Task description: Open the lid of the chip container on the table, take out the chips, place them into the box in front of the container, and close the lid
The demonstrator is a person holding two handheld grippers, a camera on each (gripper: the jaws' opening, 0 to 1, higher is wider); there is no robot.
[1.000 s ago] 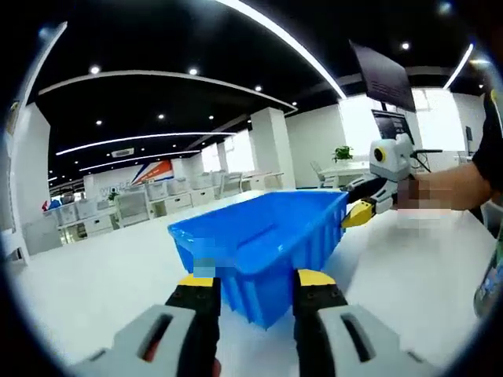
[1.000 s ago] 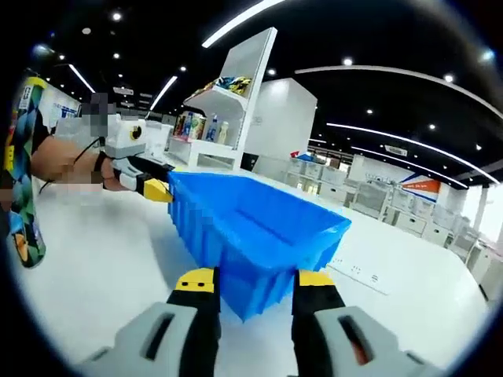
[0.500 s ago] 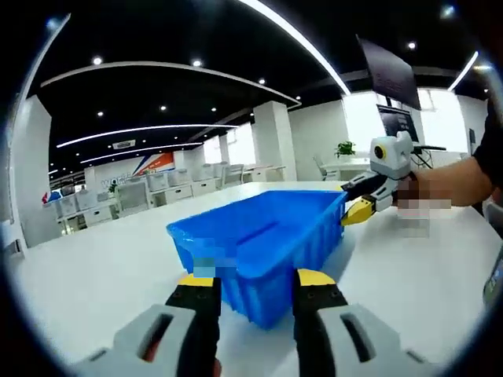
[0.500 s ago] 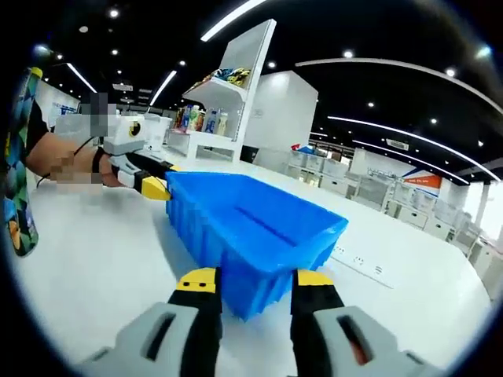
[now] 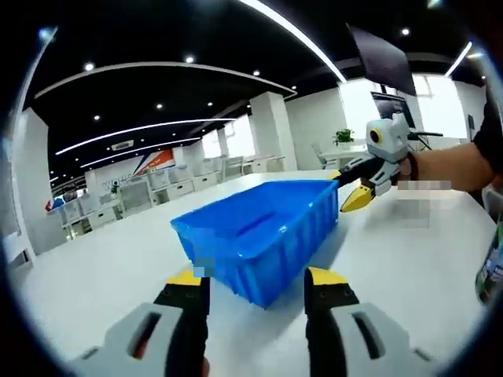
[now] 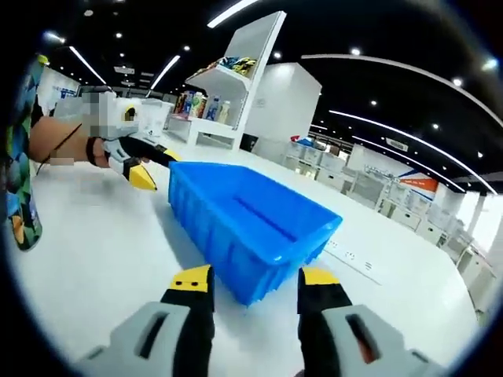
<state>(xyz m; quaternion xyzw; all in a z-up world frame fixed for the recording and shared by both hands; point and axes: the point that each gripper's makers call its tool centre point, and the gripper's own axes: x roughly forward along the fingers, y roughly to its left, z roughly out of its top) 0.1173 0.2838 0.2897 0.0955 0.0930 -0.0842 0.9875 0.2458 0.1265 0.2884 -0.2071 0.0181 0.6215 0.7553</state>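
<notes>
Two tongs flank one blue box [image 5: 263,236] on the white worktop [image 5: 409,259], each at an opposite corner. In the left gripper view, the left tongs [image 5: 257,284] stand released, jaws apart just short of the box's near corner; the right tongs [image 5: 352,188] sit at 2 o'clock by the far corner, likewise spread. In the right gripper view the right tongs [image 6: 255,284] gape before the box [image 6: 247,224], and a patterned cylinder at 9 o'clock, possibly the chip container [image 6: 22,169], stands upright.
</notes>
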